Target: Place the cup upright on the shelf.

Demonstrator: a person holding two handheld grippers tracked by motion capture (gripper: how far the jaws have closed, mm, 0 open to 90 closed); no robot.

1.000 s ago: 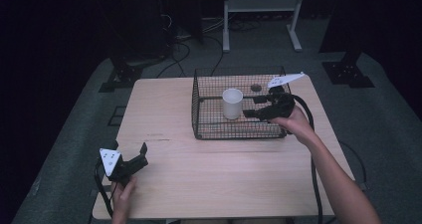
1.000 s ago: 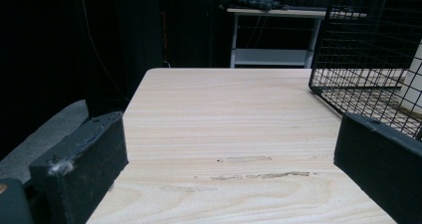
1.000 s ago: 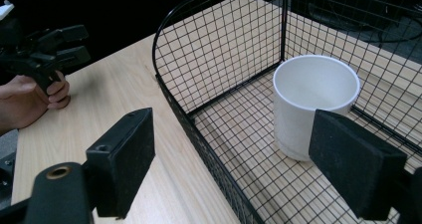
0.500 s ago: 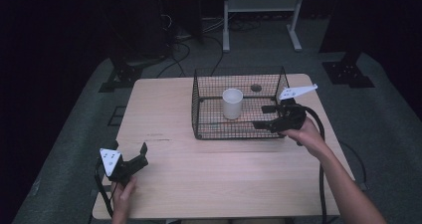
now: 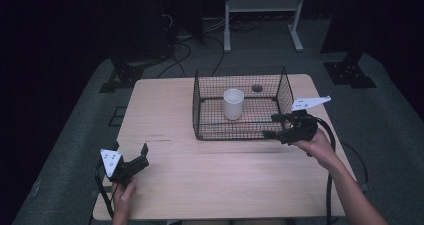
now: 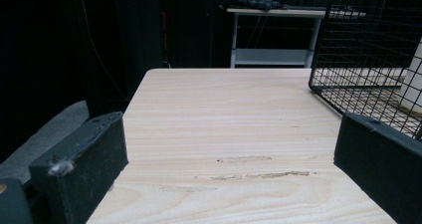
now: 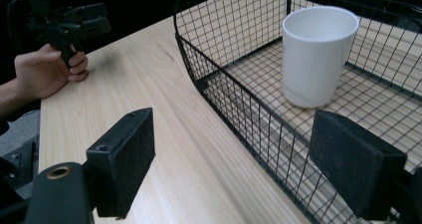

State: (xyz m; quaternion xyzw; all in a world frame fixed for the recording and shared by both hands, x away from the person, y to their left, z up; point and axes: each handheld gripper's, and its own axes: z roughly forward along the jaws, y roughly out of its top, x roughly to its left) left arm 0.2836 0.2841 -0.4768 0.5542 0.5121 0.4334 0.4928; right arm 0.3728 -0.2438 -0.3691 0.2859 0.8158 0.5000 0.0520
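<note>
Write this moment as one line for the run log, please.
right gripper: open, outside basket | cup: upright in basket | left gripper: open, empty

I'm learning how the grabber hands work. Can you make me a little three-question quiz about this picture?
1. True or false: the white ceramic cup stands upright inside the black wire basket.
2. Which gripper is nearer the basket: A) left gripper B) right gripper?
3. Fill in: both grippers' jaws are ____.

Key: 1 true. 2 B. 3 open.
</note>
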